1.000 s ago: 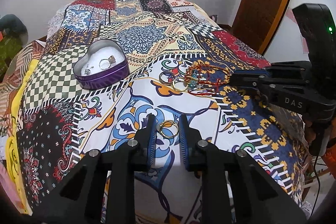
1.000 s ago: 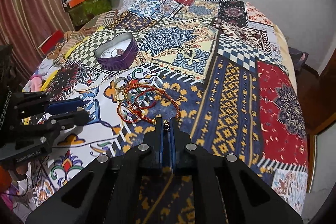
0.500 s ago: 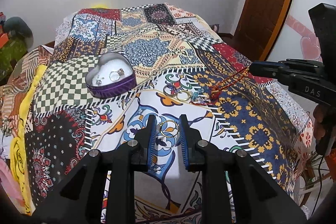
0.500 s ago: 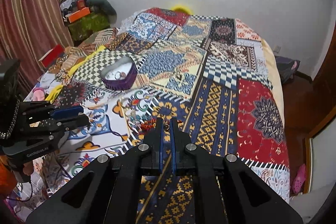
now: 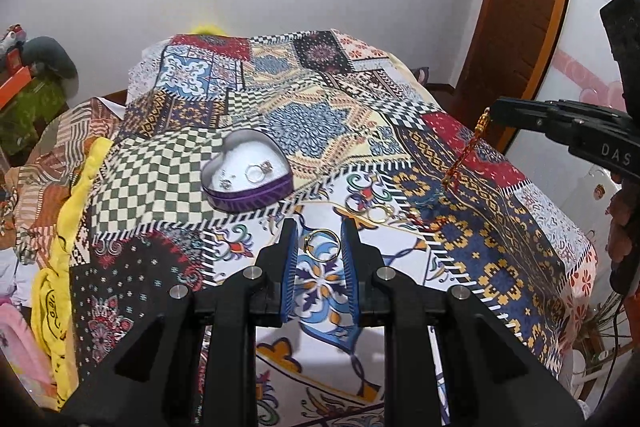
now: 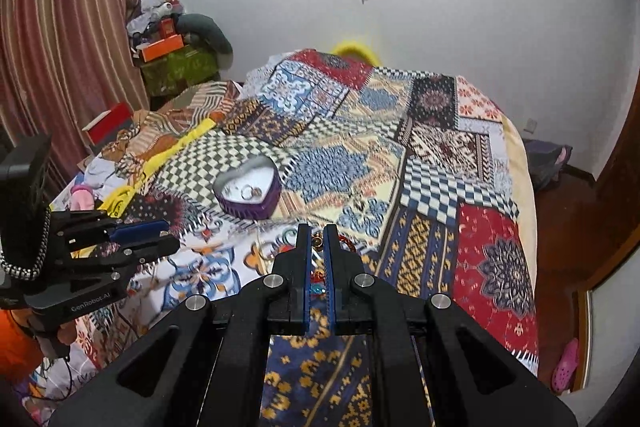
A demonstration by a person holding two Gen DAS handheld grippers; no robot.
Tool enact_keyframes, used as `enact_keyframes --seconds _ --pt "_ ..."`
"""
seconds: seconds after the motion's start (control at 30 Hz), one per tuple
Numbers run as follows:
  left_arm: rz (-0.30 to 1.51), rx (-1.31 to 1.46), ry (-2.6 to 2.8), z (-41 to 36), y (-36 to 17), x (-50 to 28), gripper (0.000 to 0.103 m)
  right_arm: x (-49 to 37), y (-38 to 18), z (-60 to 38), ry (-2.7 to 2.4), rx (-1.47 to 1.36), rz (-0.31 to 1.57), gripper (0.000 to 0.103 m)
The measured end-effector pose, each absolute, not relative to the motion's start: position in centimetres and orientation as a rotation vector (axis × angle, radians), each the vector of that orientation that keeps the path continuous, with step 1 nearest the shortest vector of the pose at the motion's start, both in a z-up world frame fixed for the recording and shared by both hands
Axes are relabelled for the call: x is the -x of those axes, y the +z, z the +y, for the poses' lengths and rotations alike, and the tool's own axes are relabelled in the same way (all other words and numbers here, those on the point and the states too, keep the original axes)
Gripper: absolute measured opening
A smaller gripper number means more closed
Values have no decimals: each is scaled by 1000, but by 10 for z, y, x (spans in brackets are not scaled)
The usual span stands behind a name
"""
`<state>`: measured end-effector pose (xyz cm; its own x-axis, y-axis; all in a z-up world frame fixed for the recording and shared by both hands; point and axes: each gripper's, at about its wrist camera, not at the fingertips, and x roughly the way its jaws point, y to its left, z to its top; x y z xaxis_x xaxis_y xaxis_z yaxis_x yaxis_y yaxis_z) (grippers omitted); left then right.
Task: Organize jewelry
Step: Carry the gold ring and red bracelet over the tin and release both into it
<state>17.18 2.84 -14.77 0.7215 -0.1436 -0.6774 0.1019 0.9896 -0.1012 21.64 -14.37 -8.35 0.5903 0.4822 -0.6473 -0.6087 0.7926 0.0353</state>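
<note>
Jewelry aloft: thin gold ring [image 5: 322, 239] pinched crosswise in left hand-held gripper [image 5: 319, 247], red-and-gold beaded chain [image 5: 466, 154] dangling from clamped right hand-held gripper [image 6: 316, 241]. Risked slipping, snagging patterned bedspread [image 5: 460, 247] below.

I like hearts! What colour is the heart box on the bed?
The heart box is purple outside and silvery white inside; the left wrist view shows it best.

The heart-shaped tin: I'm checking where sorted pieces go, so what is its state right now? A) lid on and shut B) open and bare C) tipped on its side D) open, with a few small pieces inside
D: the heart-shaped tin sits upright and lidless on the patchwork bedspread, with a ring and a few other small pieces on its white lining.
</note>
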Motion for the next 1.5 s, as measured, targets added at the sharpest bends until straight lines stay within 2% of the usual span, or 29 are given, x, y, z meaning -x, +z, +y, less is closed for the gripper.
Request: enact_keyframes --seconds 0.37,1.0,1.5 --pt "731 62 -105 48 -142 -174 21 -220 -70 -114 692 206 648 5" --pt "709 60 -64 79 -144 -217 21 -255 -78 -55 766 216 661 5" --pt "748 67 -48 103 -170 -257 21 -283 -116 -16 825 235 782 5"
